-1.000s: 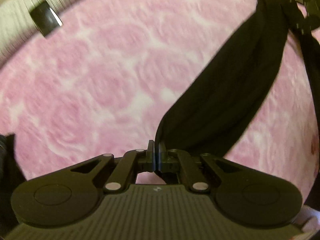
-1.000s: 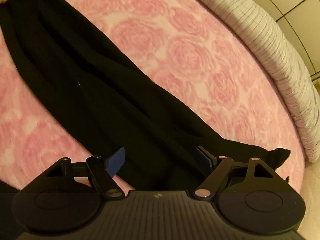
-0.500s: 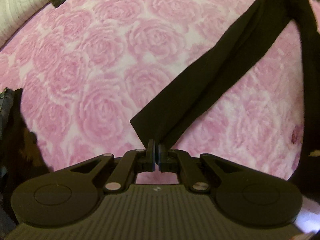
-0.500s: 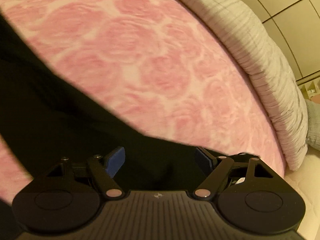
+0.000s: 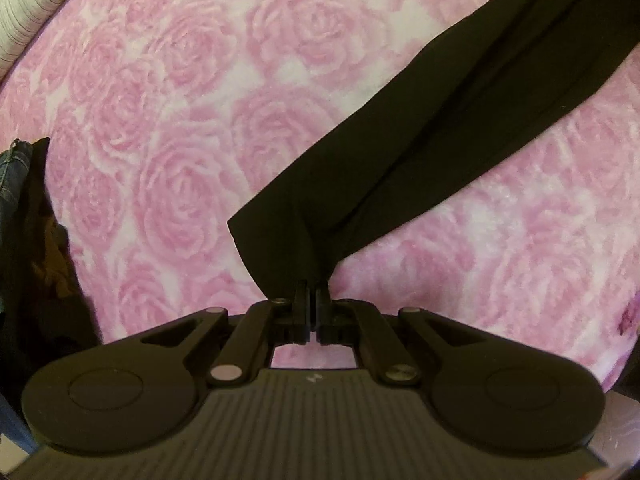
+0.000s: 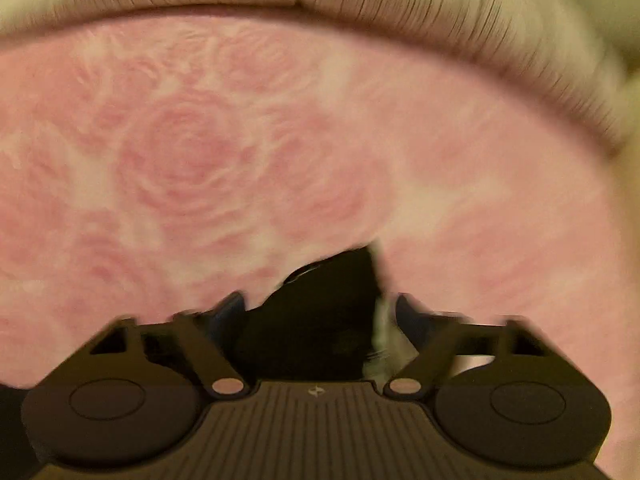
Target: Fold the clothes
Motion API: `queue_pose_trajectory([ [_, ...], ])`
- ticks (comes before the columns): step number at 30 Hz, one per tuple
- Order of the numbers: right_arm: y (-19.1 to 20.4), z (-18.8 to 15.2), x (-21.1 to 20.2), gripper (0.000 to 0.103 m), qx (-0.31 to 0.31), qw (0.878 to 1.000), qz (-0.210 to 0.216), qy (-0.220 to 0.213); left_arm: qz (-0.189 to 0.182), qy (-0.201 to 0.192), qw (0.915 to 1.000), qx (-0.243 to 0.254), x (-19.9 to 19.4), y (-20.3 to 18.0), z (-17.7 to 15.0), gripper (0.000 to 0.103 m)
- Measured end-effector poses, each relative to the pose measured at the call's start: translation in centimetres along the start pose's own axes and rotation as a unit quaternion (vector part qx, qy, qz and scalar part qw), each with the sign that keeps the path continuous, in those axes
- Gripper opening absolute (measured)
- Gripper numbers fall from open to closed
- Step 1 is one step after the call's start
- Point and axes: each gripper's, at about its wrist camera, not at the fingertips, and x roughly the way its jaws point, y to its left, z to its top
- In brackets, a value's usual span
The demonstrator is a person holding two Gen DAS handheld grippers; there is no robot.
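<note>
A long black garment (image 5: pixel 432 136) lies stretched across the pink rose bedspread (image 5: pixel 172 152), running from the upper right down to my left gripper (image 5: pixel 311 294). That gripper is shut on the garment's near corner, and a fold line runs along the cloth's length. The right wrist view is motion-blurred. In it my right gripper (image 6: pixel 320 310) stands open, its blue-padded fingers (image 6: pixel 232 308) wide apart, with a bunched end of the black garment (image 6: pixel 324 276) between them, untouched by the pads as far as I can tell.
A dark heap of clothes (image 5: pixel 44 248) with a piece of blue denim (image 5: pixel 14 176) lies at the left edge. A white ribbed bolster (image 6: pixel 360 4) borders the bedspread's (image 6: pixel 180 160) far side, and its end shows at top left (image 5: pixel 28 8).
The left gripper has drawn the garment's end out so the cloth now lies long and flat. The right gripper has swung off the garment's body to its bunched end, still open.
</note>
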Motion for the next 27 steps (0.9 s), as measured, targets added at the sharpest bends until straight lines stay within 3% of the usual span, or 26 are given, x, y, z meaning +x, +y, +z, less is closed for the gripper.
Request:
queue_pose_trajectory([
  [2,-0.9,-0.3,-0.8,0.019,-0.005,1.000,0.011,0.004,0.002,-0.005,1.0000,-0.008,-0.6,0.2,0.8,0.000],
  [5,-1.7,-0.6,-3.9,0.014,-0.043,0.999,-0.019,-0.005,0.003,-0.029,0.9995,-0.008,-3.0,0.4,2.4,0.000],
  [8,-3.3,-1.8,-7.6,0.013,-0.054,0.996,-0.071,-0.010,-0.007,-0.041,0.9991,0.007,-4.8,0.0,3.9,0.000],
  [12,-4.8,-4.8,-7.9,0.014,-0.016,0.992,-0.121,0.027,-0.006,-0.038,0.9989,0.029,-4.6,-0.3,5.1,0.000],
  [15,-5.3,-5.8,-7.1,0.015,0.025,0.993,-0.117,0.022,0.008,-0.054,0.9983,0.021,-4.9,1.3,5.9,0.000],
  [20,-3.0,-2.0,-10.6,0.015,0.041,0.992,-0.099,-0.072,0.031,-0.080,0.9963,0.007,-5.3,4.1,7.2,0.000],
  [24,0.8,1.0,-13.6,0.015,0.016,0.982,-0.105,-0.155,0.049,-0.101,0.9937,-0.003,-5.6,6.3,8.2,0.000],
  [27,1.5,1.8,-11.9,0.015,0.015,0.979,-0.133,-0.154,0.062,-0.116,0.9912,-0.011,-5.9,7.9,9.0,0.000],
])
